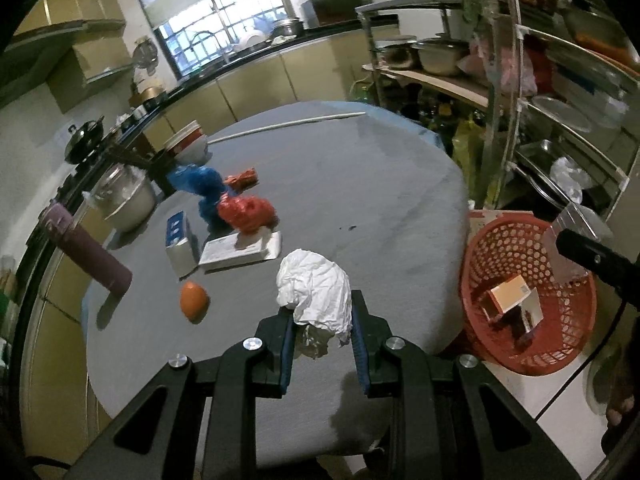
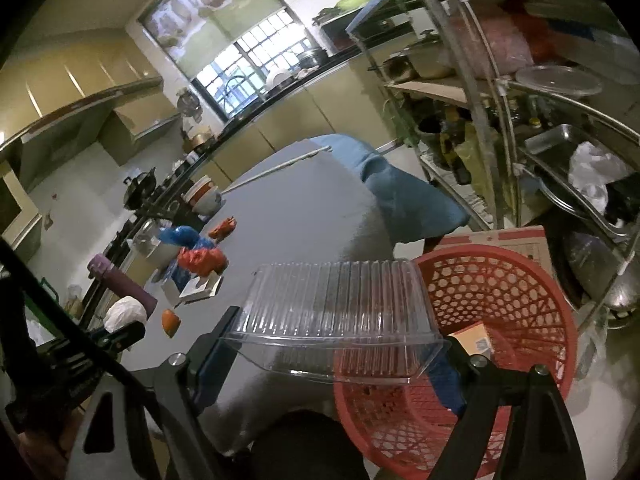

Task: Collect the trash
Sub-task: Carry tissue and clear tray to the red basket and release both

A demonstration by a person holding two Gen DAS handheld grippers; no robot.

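Note:
My left gripper [image 1: 322,314] is shut on a crumpled white paper wad [image 1: 314,294], held above the grey round table [image 1: 340,184]. The right wrist view shows that wad [image 2: 126,312] at the far left. My right gripper [image 2: 336,346] holds a clear ribbed plastic container [image 2: 336,308] across its wide jaws, over the table's edge and the near rim of a red mesh basket [image 2: 500,300]. The basket [image 1: 528,296] sits beside the table on the right, with an orange box [image 1: 512,294] inside. A red bag [image 1: 248,214] and a blue bag [image 1: 200,184] lie crumpled on the table.
On the table's left side are an orange fruit [image 1: 193,300], a purple flask [image 1: 90,254], a white flat box [image 1: 240,250], a blue-white carton [image 1: 180,242], stacked bowls [image 1: 188,146] and a metal pot [image 1: 124,200]. A metal rack [image 1: 560,80] of cookware stands right.

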